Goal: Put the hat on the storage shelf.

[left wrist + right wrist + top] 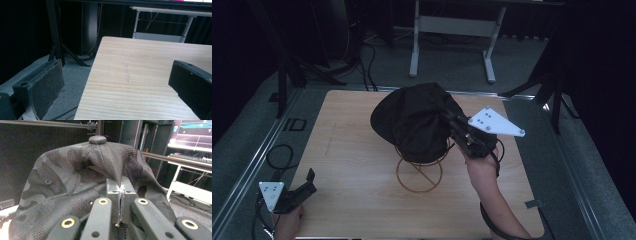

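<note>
The cap (417,120) hides the wire stand's (419,172) top (base visible)

No readable text.
The screen (193,133) at the upper right of the right gripper view carries coloured lines, too blurred to make out any words or numbers.

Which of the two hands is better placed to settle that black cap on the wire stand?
The right one. Its gripper is already shut on the cap, just above the wire stand. The left gripper sits open at the table's near left corner, well away from both.
</note>
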Demonstrator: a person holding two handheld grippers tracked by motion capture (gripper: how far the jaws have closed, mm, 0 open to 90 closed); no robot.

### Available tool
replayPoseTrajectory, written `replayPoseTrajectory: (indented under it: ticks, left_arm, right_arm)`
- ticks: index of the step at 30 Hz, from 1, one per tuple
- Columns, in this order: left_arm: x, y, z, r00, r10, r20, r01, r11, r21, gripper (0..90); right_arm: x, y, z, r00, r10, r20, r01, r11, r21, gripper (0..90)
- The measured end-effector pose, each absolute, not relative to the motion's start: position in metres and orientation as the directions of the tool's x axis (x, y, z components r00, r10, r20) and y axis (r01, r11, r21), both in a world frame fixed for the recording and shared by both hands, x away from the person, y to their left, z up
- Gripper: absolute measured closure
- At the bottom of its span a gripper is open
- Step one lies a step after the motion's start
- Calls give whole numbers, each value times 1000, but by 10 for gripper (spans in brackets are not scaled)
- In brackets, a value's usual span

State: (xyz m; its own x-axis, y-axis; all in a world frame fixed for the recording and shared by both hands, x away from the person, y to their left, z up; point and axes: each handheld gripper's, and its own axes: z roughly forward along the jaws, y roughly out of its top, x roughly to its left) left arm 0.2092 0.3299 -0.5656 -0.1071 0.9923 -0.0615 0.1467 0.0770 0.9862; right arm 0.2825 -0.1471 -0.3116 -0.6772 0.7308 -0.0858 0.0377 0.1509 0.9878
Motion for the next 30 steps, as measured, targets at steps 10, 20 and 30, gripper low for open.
replayPoseTrajectory:
  ticks: [10, 20, 30]
  left_arm:
    - [209, 330, -566, -105, 992, -62, 146, 77, 986, 5]
    - [209, 330, -566, -105, 992, -63, 146, 78, 986, 5]
    - [209, 330, -566, -108, 992, -61, 148, 76, 986, 5]
  right_arm:
    - [286, -150, -342, -678, 732, -59, 99, 170, 980, 886]
    - [292, -154, -367, -692, 721, -34, 155, 195, 969, 885]
    - [293, -159, -381, -709, 705, 1, 194, 193, 962, 871]
